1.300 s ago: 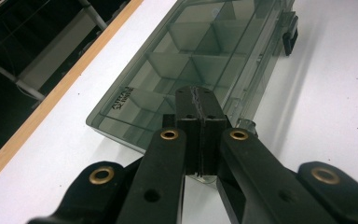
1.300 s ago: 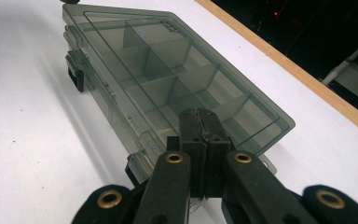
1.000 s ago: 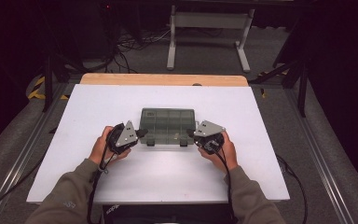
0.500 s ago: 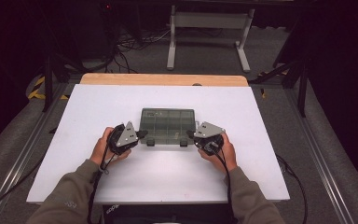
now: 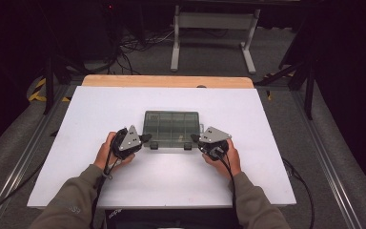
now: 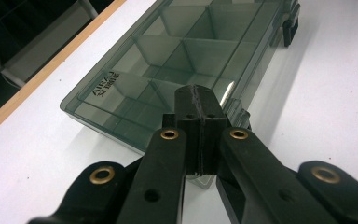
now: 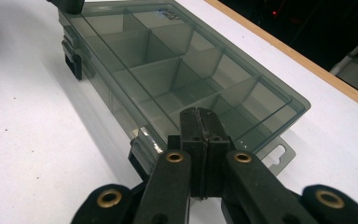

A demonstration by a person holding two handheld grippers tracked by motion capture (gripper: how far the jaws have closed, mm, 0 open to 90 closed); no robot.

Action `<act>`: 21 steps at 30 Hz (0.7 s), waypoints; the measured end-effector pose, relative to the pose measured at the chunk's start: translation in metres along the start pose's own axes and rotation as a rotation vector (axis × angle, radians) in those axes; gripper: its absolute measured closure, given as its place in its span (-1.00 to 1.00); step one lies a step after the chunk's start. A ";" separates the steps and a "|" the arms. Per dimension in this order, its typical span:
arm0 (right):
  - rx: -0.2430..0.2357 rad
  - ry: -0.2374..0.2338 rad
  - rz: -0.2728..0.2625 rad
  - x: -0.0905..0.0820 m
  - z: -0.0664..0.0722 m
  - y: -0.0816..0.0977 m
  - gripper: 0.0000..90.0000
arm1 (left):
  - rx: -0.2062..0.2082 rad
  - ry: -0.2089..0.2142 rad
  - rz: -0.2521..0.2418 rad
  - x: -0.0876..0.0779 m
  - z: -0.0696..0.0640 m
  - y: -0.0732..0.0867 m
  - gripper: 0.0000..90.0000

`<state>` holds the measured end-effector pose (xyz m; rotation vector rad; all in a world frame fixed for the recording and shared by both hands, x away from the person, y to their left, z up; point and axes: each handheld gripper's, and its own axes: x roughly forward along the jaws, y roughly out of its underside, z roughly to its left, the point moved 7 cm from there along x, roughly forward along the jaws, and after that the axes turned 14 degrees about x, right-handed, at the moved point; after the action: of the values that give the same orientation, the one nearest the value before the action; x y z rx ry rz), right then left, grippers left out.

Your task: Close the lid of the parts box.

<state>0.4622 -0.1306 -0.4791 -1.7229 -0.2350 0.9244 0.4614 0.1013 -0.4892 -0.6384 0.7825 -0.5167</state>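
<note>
One compartment box sits on the white tabletop, nearer its near edge (smoky, see-through plastic, lid down). Two black latches show on its near side. Two grippers, left gripper and right gripper.

This is looking like a lab or recording studio rather than a home. A white table with a bare wooden edge is standing on grey carpet, dark curtains are hanging all around, cables are trailing over the floor, and a metal stand is sitting behind.
</note>
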 end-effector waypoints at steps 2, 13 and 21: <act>0.010 -0.005 -0.006 0.000 0.000 0.000 1.00 | -0.004 0.002 -0.003 0.000 0.000 0.000 1.00; 0.001 -0.006 0.000 -0.002 0.001 0.000 0.98 | -0.010 -0.013 -0.007 0.001 0.000 0.000 1.00; 0.005 -0.014 -0.003 -0.002 0.000 0.000 0.96 | 0.005 -0.012 -0.006 0.000 -0.001 -0.002 0.96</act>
<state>0.4604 -0.1315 -0.4776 -1.7116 -0.2440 0.9346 0.4599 0.0996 -0.4884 -0.6393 0.7680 -0.5202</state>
